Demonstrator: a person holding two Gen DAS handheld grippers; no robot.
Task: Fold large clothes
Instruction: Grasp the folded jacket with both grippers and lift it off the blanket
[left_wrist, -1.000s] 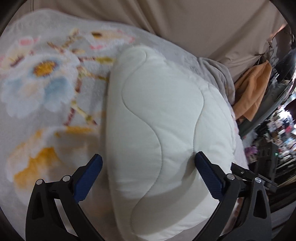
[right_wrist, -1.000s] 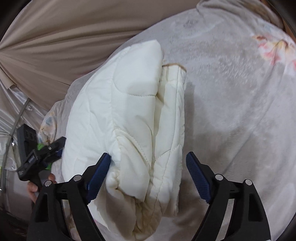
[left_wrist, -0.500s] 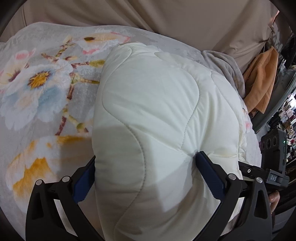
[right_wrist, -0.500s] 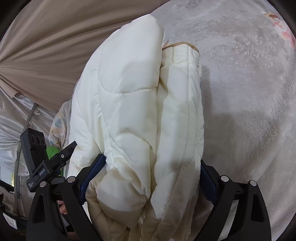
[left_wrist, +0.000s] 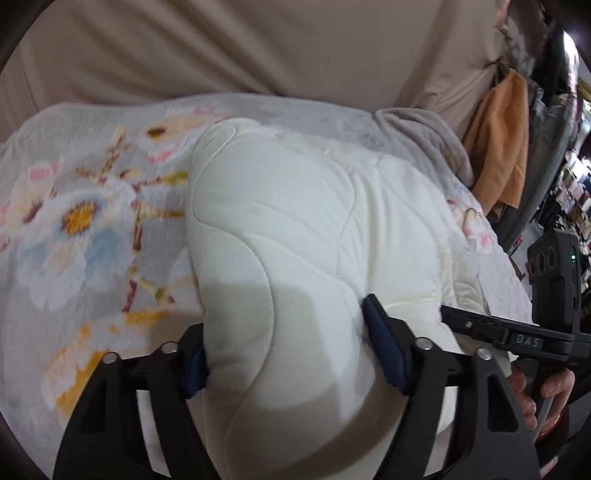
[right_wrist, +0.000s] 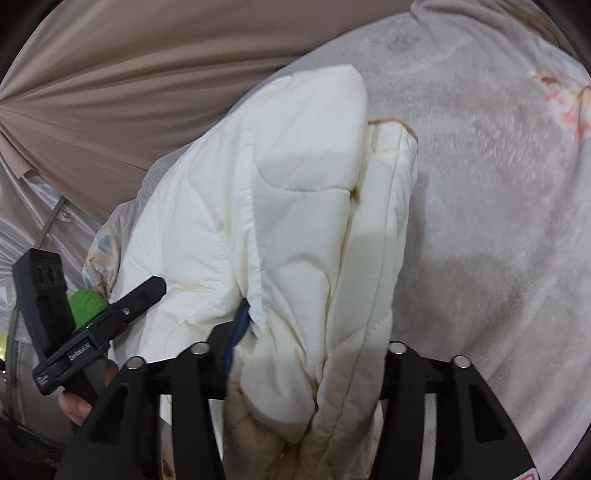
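A cream quilted padded jacket (left_wrist: 295, 236), folded into a thick bundle, lies on a bed. In the left wrist view my left gripper (left_wrist: 291, 350) is shut on the bundle's near end, its blue pads pressing into the padding. In the right wrist view the same jacket (right_wrist: 280, 206) shows its stacked layers, and my right gripper (right_wrist: 306, 350) is shut on them; one blue pad (right_wrist: 236, 332) shows and the other is hidden by fabric. Each gripper shows in the other's view, my right gripper at the right edge (left_wrist: 517, 332) and my left gripper at the left edge (right_wrist: 110, 317).
The bed is covered by a pale grey fleece blanket (left_wrist: 92, 229) with large flowers, also seen in the right wrist view (right_wrist: 498, 184). A beige curtain (left_wrist: 258, 44) hangs behind. An orange garment (left_wrist: 498, 133) hangs at the right beside cluttered shelves.
Both grippers have moved forward over the jacket and closed on it; their jaws, wide apart a second ago, now squeeze the padded bundle.
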